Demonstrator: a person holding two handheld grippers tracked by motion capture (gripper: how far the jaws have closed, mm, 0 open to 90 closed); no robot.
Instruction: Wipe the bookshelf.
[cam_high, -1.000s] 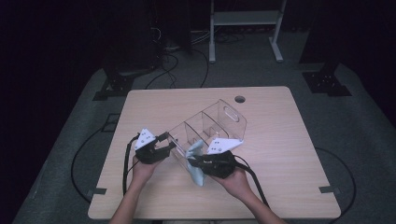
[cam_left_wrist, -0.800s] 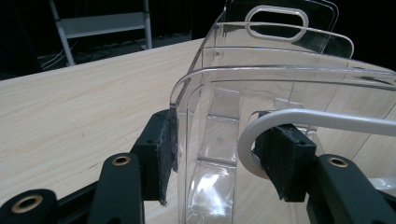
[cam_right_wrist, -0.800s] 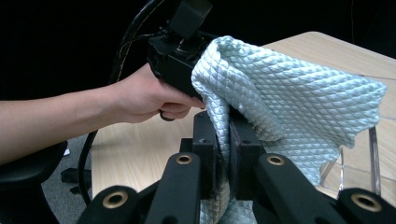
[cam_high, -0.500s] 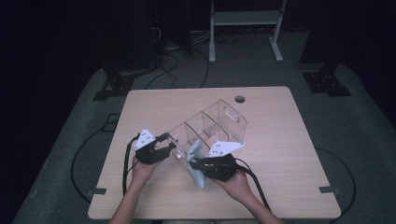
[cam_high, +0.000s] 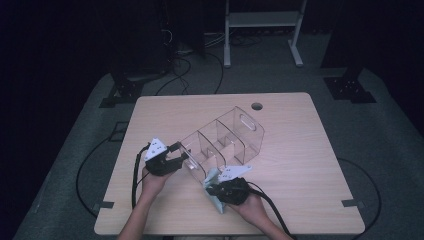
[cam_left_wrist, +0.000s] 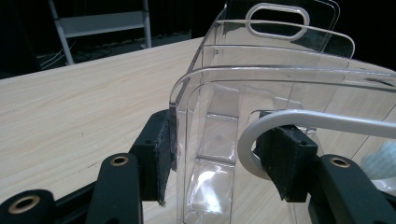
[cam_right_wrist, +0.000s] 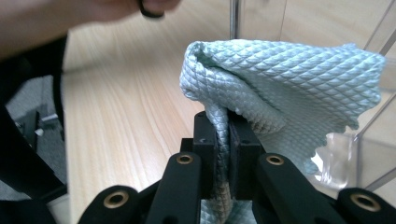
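Cloth, pale-blue waffle-weave (cam_right_wrist: 285, 79), stays limp in your right gripper's (cam_right_wrist: 227, 126) clamped jaws; left gripper (cam_left_wrist: 224, 154) straddles the stiff (slippery) clear plastic divided organiser (cam_high: 225, 142) end wall; hold its rim.

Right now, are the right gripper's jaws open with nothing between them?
No. In the right gripper view the right gripper is clamped on the pale blue cloth, pads pressing its fold.

Honestly a lot gets lost here. In the right gripper view, the pale mint waffle-textured cloth (cam_right_wrist: 280, 79) disappears between the pinched jaws, and its lower end runs off the bottom edge below them. Above the jaws, the person's hand (cam_right_wrist: 70, 18) is a blur, cut by the top edge. In the left gripper view, the clear plastic divided organizer (cam_left_wrist: 261, 93) is cropped beside the right-hand jaw, and whatever pale thing sits past that jaw is too smeared to identify.
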